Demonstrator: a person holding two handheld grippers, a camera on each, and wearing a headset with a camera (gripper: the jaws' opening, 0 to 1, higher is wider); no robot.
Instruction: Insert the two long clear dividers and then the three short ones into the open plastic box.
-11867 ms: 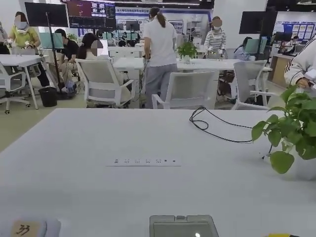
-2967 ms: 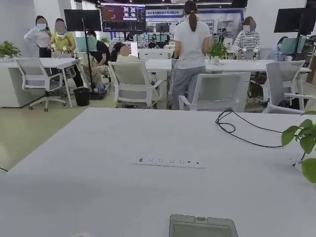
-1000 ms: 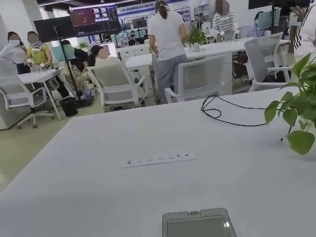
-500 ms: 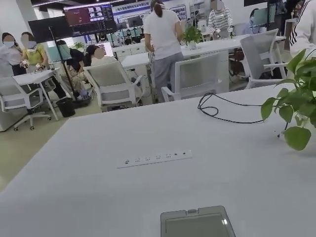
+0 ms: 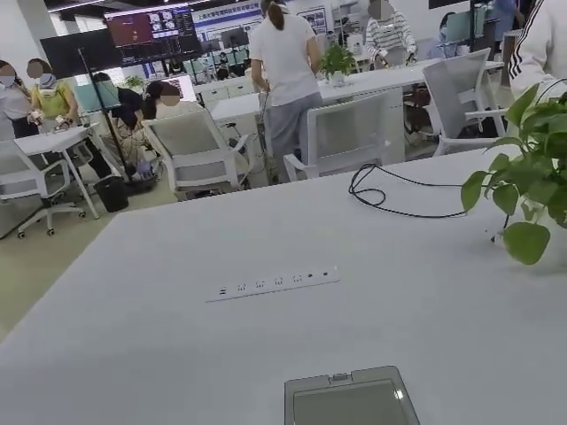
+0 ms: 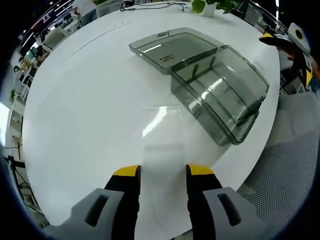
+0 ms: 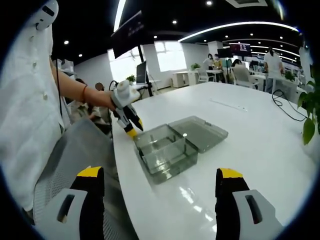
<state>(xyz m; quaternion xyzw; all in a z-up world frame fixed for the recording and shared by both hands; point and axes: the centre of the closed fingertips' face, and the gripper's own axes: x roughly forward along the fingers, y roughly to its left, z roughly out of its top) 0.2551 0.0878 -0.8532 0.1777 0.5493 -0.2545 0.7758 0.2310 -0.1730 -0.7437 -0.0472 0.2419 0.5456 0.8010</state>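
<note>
The open smoky clear plastic box (image 6: 220, 95) sits near the table's edge, its hinged lid (image 6: 172, 47) lying flat beyond it. Clear dividers (image 6: 161, 125) lie flat on the white table short of the box and run back between the jaws of my left gripper (image 6: 162, 172), which stand apart on either side of them. My right gripper (image 7: 160, 173) is wide open and holds nothing, with the box (image 7: 162, 150) and lid (image 7: 200, 132) ahead of it. A hand holds the left gripper (image 7: 131, 127) by the box's near corner. The lid (image 5: 350, 403) shows at the head view's bottom edge.
A built-in power strip (image 5: 273, 284) lies mid-table, with a black cable (image 5: 390, 199) looped farther back. A potted plant (image 5: 523, 195) stands at the right. A grey mesh chair (image 6: 285, 170) is at the table's edge. Beyond the table are chairs, desks and people.
</note>
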